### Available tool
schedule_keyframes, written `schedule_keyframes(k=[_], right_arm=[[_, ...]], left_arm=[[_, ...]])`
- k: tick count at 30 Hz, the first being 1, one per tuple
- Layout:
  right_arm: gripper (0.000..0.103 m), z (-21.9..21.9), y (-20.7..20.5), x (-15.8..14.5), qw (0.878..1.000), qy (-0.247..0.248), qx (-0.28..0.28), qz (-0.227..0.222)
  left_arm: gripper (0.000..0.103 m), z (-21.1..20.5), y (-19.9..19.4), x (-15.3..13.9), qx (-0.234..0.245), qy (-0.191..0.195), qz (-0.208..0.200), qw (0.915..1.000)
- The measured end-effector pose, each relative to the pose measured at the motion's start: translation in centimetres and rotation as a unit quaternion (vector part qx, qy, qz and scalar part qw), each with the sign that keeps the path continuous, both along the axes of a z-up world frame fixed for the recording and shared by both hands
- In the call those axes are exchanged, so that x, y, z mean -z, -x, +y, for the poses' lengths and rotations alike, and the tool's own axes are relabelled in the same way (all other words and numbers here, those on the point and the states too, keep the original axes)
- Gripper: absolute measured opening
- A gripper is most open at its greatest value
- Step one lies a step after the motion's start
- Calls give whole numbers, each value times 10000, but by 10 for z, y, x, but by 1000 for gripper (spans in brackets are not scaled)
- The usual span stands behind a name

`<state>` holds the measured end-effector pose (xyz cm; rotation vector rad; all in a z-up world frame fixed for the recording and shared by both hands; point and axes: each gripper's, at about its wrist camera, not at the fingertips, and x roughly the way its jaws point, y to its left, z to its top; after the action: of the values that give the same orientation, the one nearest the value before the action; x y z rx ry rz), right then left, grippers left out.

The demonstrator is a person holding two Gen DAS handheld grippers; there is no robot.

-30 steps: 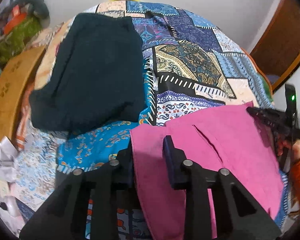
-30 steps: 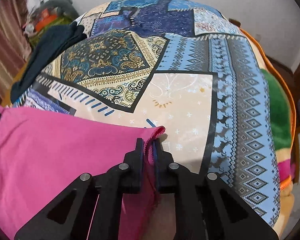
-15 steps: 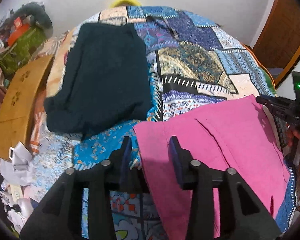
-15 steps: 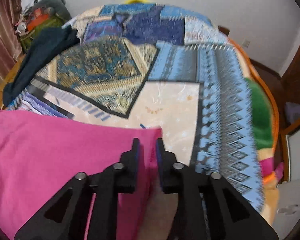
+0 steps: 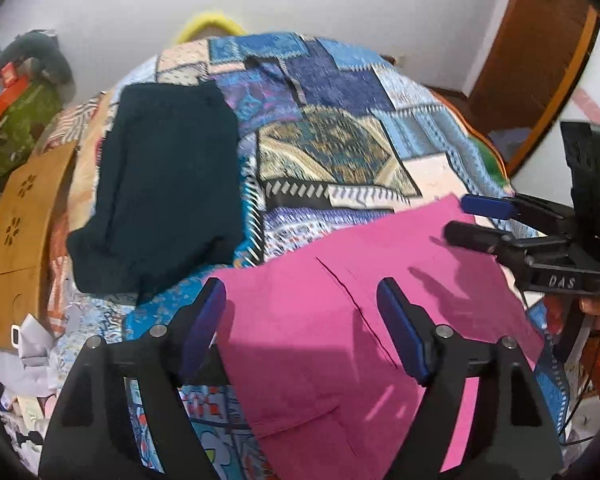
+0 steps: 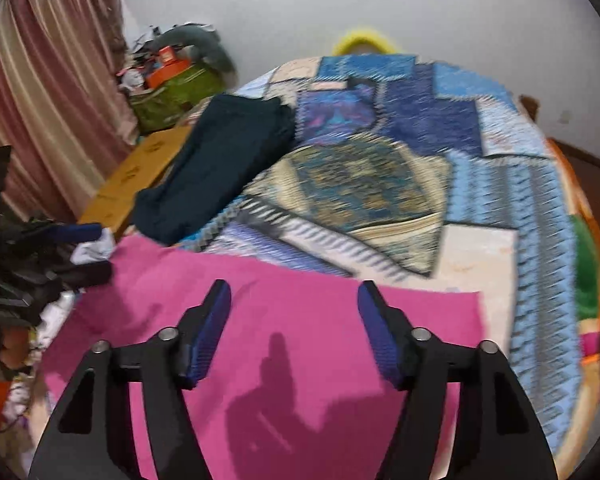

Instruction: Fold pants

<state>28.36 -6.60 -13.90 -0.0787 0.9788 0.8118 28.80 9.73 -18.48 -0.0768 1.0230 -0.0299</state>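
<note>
The pink pants (image 5: 340, 320) lie flat on the patchwork bedspread (image 5: 340, 152), folded into a rough rectangle; they also show in the right wrist view (image 6: 300, 340). My left gripper (image 5: 302, 320) is open and empty, raised above the pants' left edge. My right gripper (image 6: 294, 322) is open and empty above the pants' far edge. The right gripper also shows at the right of the left wrist view (image 5: 476, 220), jaws apart by the pants' far right corner. The left gripper shows at the left edge of the right wrist view (image 6: 84, 250).
Dark folded pants (image 5: 160, 184) lie on the bed's far left, also in the right wrist view (image 6: 216, 168). A wooden board (image 5: 24, 236) and a clutter pile (image 5: 16, 120) flank the left side. A curtain (image 6: 40, 112) hangs left; a wooden door (image 5: 540, 60) stands right.
Both grippers have let go of the pink pants, opened wide and pulled back and up. The pants now lie flat on the bed.
</note>
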Motion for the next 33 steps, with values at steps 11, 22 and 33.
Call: schedule_keyframes(k=[11, 22, 33], right_arm=[[66, 31, 28, 60, 9938, 630, -652, 645], [72, -23, 49, 54, 9960, 500, -288, 681], [72, -92, 81, 52, 9958, 454, 514, 611]], left_arm=[[79, -8, 2, 45, 331, -471, 570, 9967], [80, -8, 33, 32, 240, -699, 398, 9965], [85, 10, 86, 21, -213, -750, 209, 9967]])
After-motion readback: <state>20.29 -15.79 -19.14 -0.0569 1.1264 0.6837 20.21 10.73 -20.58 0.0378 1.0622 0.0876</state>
